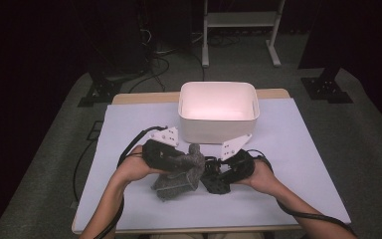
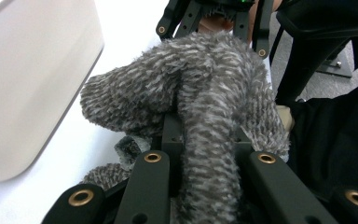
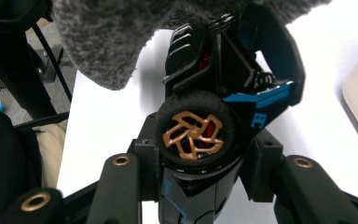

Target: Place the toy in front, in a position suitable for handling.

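Fuzzy cloth [image 1: 181,172] left of toy car [image 1: 218,178], bin [image 1: 218,112] behind both, all on table [image 1: 288,149]

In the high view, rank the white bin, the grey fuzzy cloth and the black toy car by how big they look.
1. White bin, clearly the largest.
2. Grey fuzzy cloth.
3. Black toy car, smallest, though hands and claws hide parts of both it and the cloth, so that gap is uncertain.

Bin [image 1: 219,127] blocks the way just ahead of both tools; its open top is free. Surface [image 1: 303,164] open to the right & left w/ room to pass.
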A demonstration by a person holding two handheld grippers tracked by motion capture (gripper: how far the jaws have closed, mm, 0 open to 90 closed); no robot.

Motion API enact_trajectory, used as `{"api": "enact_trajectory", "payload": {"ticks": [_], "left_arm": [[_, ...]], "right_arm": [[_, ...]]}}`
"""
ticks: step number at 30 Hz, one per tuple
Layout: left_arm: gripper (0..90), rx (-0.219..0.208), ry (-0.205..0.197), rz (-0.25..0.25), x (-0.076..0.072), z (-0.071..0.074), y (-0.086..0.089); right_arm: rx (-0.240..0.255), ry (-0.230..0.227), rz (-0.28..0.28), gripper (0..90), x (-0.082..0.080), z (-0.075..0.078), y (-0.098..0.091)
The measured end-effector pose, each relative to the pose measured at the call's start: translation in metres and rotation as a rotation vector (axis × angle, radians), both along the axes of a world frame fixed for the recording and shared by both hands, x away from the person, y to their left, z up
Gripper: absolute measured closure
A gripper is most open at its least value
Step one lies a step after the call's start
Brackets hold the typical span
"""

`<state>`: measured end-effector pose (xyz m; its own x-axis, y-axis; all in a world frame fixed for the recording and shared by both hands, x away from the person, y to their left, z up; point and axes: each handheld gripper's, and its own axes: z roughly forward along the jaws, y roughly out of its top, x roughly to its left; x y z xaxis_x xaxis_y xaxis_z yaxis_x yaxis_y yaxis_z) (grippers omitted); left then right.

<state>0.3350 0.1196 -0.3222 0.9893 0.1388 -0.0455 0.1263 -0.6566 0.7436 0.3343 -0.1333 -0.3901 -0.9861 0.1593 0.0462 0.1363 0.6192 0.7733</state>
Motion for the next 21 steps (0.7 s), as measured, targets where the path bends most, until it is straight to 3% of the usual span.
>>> {"api": "enact_trajectory", "payload": {"ticks": [3,10,13,15,17,21], "left_arm": [[76.1,0.000,0.001,0.000,0.001,0.003,0.001],[76.1,0.012,-0.015,-0.009,0.000,0.016,-0.001],[76.0,0.010,-0.008,-0.026,-0.001,0.015,-0.005],[76.0,0.034,-0.005,-0.035,-0.003,0.011,-0.011],[76.1,0.021,0.003,-0.030,-0.004,0.010,-0.011],[76.5,0.035,0.001,-0.042,-0.007,0.011,-0.013]], "right_arm": [[0.023,-0.023,0.001,56.0,0.000,0.000,0.000],[0.109,-0.001,0.042,56.0,0.006,0.000,0.018],[0.096,0.002,0.057,55.9,0.004,-0.004,0.025],[0.083,-0.006,0.071,55.9,0.003,-0.008,0.028],[0.073,-0.007,0.073,55.8,0.002,-0.007,0.029],[0.063,-0.006,0.071,55.1,0.001,-0.005,0.027]]}}
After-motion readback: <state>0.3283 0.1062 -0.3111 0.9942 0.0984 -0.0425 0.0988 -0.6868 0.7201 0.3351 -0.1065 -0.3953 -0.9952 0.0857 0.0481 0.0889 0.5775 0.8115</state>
